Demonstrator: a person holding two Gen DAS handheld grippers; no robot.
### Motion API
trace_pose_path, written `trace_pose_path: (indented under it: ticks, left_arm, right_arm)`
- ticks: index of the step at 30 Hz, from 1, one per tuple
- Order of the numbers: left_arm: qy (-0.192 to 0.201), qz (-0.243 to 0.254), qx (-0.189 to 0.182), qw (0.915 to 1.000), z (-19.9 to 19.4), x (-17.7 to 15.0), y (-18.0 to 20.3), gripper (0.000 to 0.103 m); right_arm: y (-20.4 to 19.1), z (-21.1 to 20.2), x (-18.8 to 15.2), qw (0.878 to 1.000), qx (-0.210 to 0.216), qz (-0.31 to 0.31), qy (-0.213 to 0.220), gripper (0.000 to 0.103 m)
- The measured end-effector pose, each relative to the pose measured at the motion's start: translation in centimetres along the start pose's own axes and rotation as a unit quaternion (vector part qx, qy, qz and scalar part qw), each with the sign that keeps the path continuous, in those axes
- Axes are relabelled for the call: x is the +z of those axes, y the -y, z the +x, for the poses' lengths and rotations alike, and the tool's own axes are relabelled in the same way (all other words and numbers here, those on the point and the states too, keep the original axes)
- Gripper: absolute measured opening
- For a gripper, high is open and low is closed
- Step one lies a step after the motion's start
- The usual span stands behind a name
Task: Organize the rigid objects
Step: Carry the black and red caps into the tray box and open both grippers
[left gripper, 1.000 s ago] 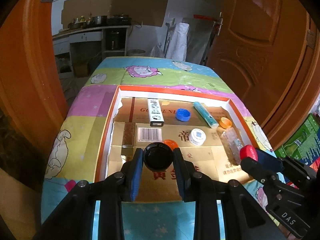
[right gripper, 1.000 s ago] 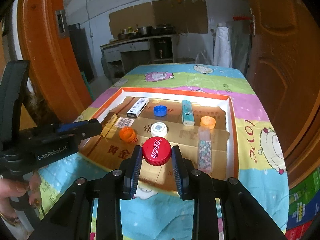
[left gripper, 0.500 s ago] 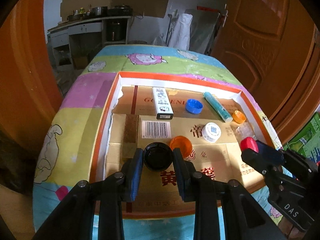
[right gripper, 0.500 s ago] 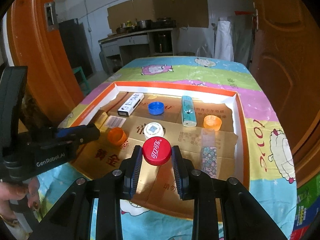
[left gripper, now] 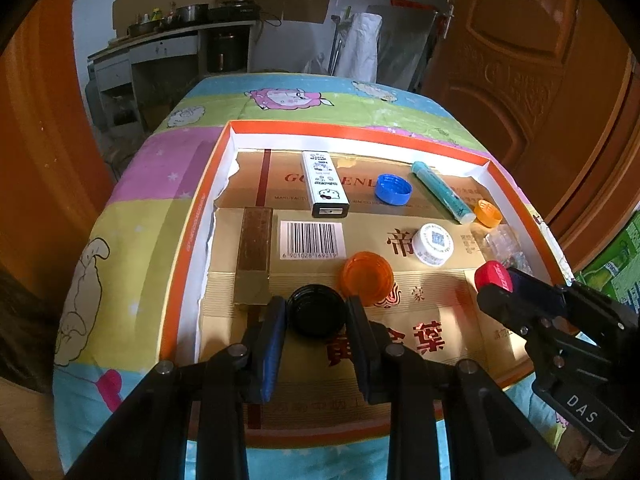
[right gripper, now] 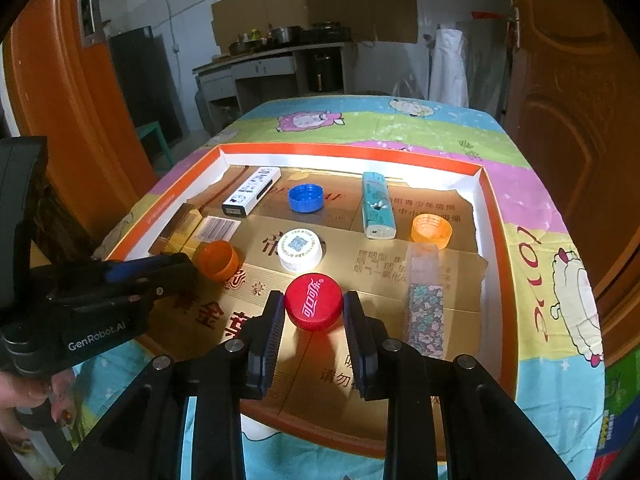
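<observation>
Six bottle caps show: a black cap point(left gripper: 317, 315), a red cap point(right gripper: 314, 306), a blue cap point(right gripper: 305, 197), a white cap point(right gripper: 299, 254), and two orange ones, a near orange cap point(right gripper: 216, 260) and a far orange cap point(right gripper: 431, 231). Three lighters lie in the one orange-rimmed tray point(right gripper: 494, 240): a white lighter point(right gripper: 252, 191), a teal lighter point(right gripper: 376, 205) and a clear floral lighter point(right gripper: 425, 294). One barcode label point(left gripper: 312, 239) is on the cardboard lining.
</observation>
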State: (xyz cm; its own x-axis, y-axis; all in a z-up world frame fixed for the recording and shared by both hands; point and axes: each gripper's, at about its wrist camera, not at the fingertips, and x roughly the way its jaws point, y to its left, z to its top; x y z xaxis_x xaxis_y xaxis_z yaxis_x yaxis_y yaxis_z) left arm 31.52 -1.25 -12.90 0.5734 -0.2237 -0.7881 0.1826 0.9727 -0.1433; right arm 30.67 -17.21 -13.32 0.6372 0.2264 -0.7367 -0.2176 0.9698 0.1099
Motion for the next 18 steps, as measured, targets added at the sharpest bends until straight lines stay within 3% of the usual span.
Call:
trace_pose_path:
  ticks: [18]
  left_arm:
    - [0.007, 0.006, 0.001, 1.0000, 0.2, -0.1, 0.1, 0.031]
  right_arm:
    - [-0.5, 1.8, 0.0, 0.999, -0.015, -0.015, -0.024, 0.031]
